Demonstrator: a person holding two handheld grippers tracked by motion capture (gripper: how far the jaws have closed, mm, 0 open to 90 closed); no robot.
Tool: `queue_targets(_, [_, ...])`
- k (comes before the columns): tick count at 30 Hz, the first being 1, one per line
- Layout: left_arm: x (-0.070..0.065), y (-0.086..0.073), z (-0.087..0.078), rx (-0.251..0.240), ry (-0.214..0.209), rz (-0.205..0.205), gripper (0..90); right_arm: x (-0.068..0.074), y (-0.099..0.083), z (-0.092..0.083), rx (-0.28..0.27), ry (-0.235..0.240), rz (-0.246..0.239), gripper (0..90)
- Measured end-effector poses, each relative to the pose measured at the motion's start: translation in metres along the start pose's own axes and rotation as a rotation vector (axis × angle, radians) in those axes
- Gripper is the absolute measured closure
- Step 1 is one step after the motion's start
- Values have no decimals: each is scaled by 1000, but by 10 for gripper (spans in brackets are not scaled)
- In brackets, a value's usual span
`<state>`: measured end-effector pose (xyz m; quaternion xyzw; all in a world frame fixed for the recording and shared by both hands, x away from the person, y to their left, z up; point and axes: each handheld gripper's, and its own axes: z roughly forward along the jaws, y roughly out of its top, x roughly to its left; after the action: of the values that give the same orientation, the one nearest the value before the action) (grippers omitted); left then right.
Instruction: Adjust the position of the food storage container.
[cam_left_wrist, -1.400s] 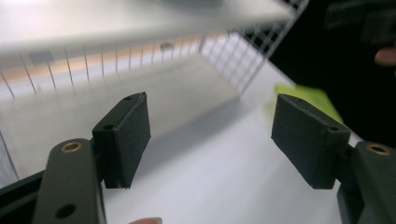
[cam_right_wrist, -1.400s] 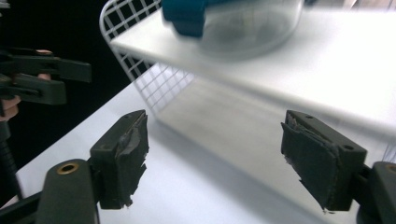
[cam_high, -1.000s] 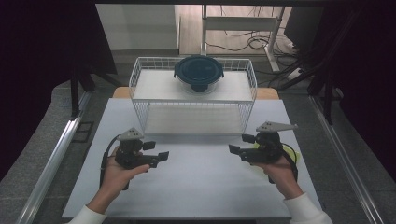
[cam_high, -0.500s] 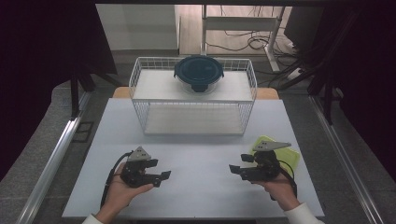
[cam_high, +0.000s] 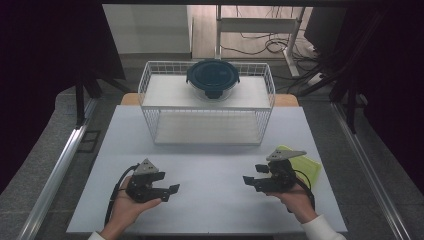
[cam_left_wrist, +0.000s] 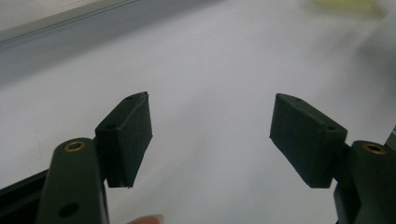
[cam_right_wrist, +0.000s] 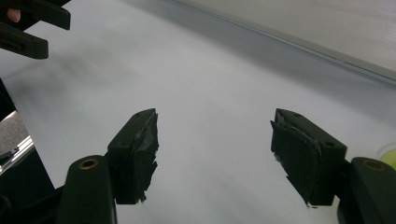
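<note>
1. Comparing with a second ago, I see both hands have drawn back toward the near edge of the desk (cam_high: 210, 150); the left hand-held gripper (cam_high: 171, 190) and the right hand-held gripper (cam_high: 248, 181) now sit lower and closer to me, pointing inward at each other.
2. Both are released: the left hand-held gripper's jaws stand wide apart with nothing between them, and the right hand-held gripper's jaws likewise.
3. The yellow-green pad (cam_high: 306, 167) lies near the desk's right edge, just behind the right hand-held gripper, partly hidden by it. It has not shifted.
4. I judge this a pull-back to a resting pose; nothing is in hand, so any pick-up is yet to begin.
5. Room: the middle of the desk between the grippers is bare. The wire basket (cam_high: 150, 107) stands along the far edge, with a lidded round container (cam_high: 212, 77) on its upper level, well apart from both grippers.
</note>
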<state>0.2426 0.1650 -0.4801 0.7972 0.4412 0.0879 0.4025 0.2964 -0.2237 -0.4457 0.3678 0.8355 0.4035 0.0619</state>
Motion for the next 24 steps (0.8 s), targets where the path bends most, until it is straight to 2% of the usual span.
queue_targets(4, [0, 0, 4, 15, -1, 1, 283, -1, -2, -1, 7, -6, 4, 324])
queue_targets(9, [-3, 1, 4, 17, -5, 8, 283, -6, -1, -10, -4, -35, 25, 347])
queue_targets(10, [-2, 1, 5, 18, -4, 8, 283, -12, 0, -15, -13, -39, 48, 373])
queue_targets(14, [1, 0, 5, 25, 1, 7, 283, -19, 2, -21, -27, -59, 57, 395])
queue_targets(15, [2, 1, 4, 27, 4, 3, 283, -25, 3, -27, -33, -92, 76, 415])
queue_targets(17, [2, 1, 4, 27, 3, 4, 283, -28, 3, -29, -35, -99, 79, 425])
queue_targets(18, [2, 1, 5, 28, 0, 7, 283, -35, 3, -35, -44, -119, 95, 455])
queue_targets(20, [2, 1, 6, 33, -1, 10, 283, -41, 3, -40, -49, -126, 109, 487])
queue_targets(24, [3, 0, 7, 39, 1, 11, 283, -55, 5, -47, -47, -142, 112, 566])
